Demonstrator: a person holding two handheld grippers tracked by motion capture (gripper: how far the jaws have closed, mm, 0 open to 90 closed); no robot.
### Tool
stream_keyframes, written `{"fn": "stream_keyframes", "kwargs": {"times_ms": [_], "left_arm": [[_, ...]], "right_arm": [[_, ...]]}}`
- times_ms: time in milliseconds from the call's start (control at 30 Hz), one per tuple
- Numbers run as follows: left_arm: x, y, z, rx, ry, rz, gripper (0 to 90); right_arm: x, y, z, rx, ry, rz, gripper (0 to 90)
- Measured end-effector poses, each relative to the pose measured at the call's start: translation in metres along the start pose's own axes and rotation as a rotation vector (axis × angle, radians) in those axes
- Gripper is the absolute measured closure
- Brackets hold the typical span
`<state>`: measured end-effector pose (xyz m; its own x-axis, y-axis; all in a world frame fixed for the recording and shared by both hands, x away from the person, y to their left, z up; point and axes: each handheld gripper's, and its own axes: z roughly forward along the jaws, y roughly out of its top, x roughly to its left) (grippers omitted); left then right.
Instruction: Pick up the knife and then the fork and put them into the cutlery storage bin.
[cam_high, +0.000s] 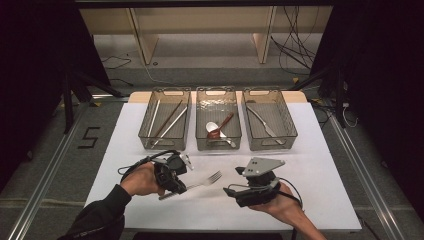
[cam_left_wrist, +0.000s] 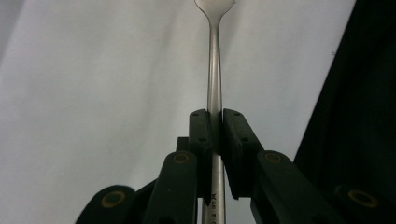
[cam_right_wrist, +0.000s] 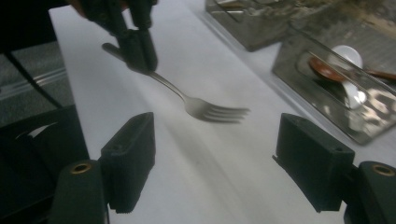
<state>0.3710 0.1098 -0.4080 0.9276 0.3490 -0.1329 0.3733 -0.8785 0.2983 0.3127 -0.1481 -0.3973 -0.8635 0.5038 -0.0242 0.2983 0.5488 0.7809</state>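
Observation:
A silver fork (cam_high: 212, 178) hangs above the white table, tines pointing right. My left gripper (cam_high: 181, 188) is shut on its handle. In the left gripper view the two black pads (cam_left_wrist: 201, 133) clamp the fork's stem (cam_left_wrist: 214, 70), with the tines at the top edge. My right gripper (cam_high: 228, 191), with a grey plate on top, sits just right of the tines and points left at them. In the right gripper view its jaws stand wide open with nothing between them (cam_right_wrist: 215, 140). Beyond them the fork (cam_right_wrist: 205, 109) is held by the left gripper (cam_right_wrist: 140, 53).
Three clear bins line the far side of the white table (cam_high: 310, 165). The left bin (cam_high: 150, 107) holds chopsticks (cam_high: 170, 120), the middle bin (cam_high: 218, 91) a white spoon (cam_high: 212, 127) and a brown spoon (cam_high: 223, 126), the right bin (cam_high: 286, 117) a knife (cam_high: 262, 122).

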Motion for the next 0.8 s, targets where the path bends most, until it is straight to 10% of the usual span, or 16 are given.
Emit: {"fn": "stream_keyframes", "kwargs": {"times_ms": [800], "left_arm": [[-0.02,0.026,-0.003,0.027,-0.079,0.073,82.0]], "right_arm": [[0.03,0.007,0.024,0.092,-0.006,-0.211,32.2]]}}
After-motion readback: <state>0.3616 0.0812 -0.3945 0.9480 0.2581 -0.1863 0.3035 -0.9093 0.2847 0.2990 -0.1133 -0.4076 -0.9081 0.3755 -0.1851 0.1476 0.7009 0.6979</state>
